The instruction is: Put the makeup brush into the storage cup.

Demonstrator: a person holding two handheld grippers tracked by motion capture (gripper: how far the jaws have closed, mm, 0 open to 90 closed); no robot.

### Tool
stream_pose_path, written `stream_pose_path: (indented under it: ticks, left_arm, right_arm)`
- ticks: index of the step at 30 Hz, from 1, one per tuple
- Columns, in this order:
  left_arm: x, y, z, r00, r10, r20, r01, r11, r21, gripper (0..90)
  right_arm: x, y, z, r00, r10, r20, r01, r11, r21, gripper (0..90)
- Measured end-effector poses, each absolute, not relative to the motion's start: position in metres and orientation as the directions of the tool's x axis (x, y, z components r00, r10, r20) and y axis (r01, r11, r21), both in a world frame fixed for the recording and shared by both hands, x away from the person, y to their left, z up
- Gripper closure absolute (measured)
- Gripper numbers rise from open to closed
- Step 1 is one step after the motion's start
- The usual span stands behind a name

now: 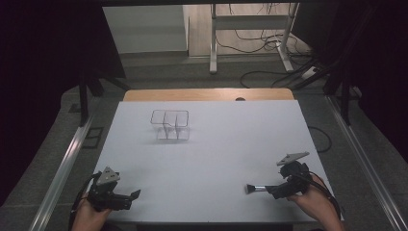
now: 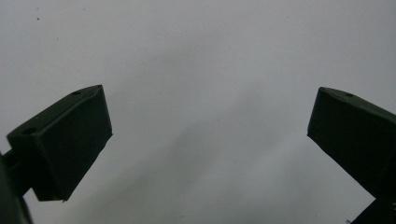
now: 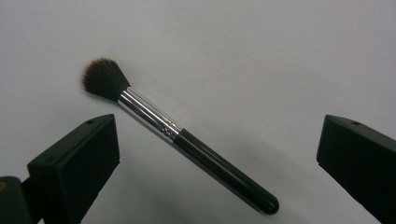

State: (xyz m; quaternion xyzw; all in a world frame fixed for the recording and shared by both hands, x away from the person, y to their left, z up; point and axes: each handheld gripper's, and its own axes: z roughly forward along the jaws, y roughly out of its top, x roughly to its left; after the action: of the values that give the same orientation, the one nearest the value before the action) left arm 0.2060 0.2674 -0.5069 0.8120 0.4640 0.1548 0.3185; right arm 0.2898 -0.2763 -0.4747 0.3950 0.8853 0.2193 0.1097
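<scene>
A makeup brush with dark bristles, a silver ferrule and a black handle lies flat on the white table near the front right. In the right gripper view the brush slants between the two jaws without touching either. My right gripper is open around the handle end, held by a hand at the front right. A clear plastic organizer with compartments stands at the back left of centre. At the front left my left gripper is open over bare table.
A wooden strip borders the table's far edge. Metal rails run along both sides. Beyond the table are a white stand's legs and cables on the floor. Dark curtains hang left and right.
</scene>
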Motion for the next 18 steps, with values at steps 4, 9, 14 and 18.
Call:
stream_pose_path:
  ticks: [4,9,14,18]
  left_arm:
    - [0.206,0.267,-0.507,0.522,0.852,-0.043,0.655,-0.368,0.66,0.0]
    - [0.206,0.267,-0.507,0.521,0.853,-0.044,0.657,-0.368,0.658,0.0]
    - [0.206,0.267,-0.507,0.521,0.852,-0.044,0.658,-0.368,0.657,0.0]
    - [0.206,0.267,-0.508,0.522,0.852,-0.043,0.659,-0.371,0.655,0.0]
  right_arm:
    - [0.292,-0.271,-0.474,-0.673,0.74,-0.023,0.647,0.603,0.467,0.0]
    - [0.295,-0.264,-0.475,-0.687,0.726,-0.027,0.637,0.62,0.459,0.0]
    - [0.297,-0.262,-0.476,-0.688,0.725,-0.03,0.638,0.624,0.45,0.0]
    - [0.299,-0.263,-0.479,-0.686,0.727,-0.021,0.648,0.624,0.437,0.0]
